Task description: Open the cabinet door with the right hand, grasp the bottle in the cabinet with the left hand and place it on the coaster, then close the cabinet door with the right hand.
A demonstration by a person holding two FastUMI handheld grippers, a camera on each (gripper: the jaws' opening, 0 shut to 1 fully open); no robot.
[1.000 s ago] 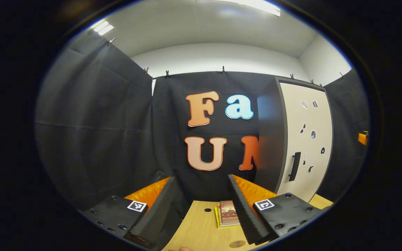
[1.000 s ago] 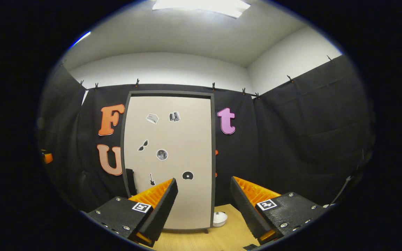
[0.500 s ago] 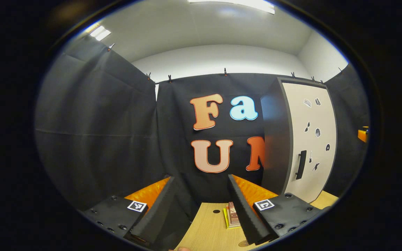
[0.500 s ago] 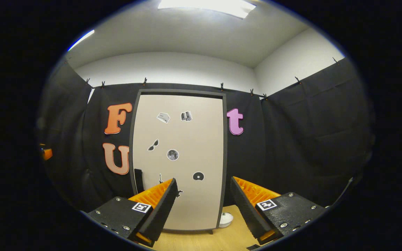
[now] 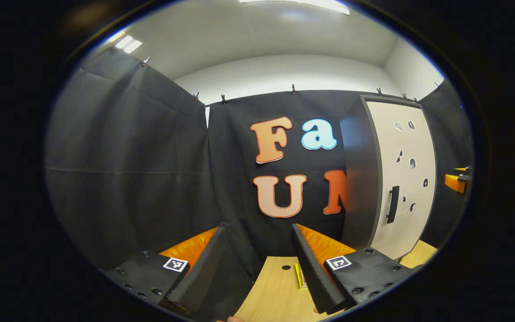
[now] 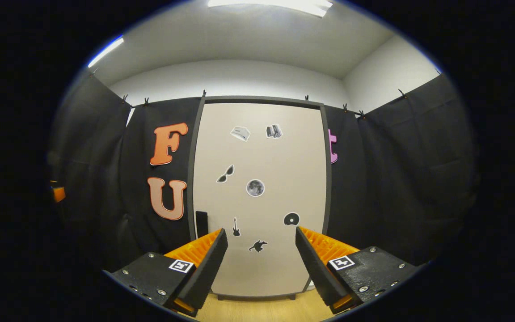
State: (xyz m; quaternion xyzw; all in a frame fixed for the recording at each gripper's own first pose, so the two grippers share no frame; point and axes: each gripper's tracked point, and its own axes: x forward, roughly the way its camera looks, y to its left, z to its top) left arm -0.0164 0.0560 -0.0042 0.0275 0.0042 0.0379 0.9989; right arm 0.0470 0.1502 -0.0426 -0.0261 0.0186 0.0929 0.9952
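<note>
Dead ahead in right gripper view: closed beige cabinet door (image 6: 257, 192), black handle (image 6: 201, 223) at 9 o'clock edge. Right gripper (image 6: 261, 259) held wide, empty. Left gripper (image 5: 257, 264) wide, empty, above wooden table (image 5: 275, 290); cabinet seen at 3 o'clock.

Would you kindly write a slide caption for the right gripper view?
Open right gripper facing the closed cabinet door, its black handle at lower left.
</note>
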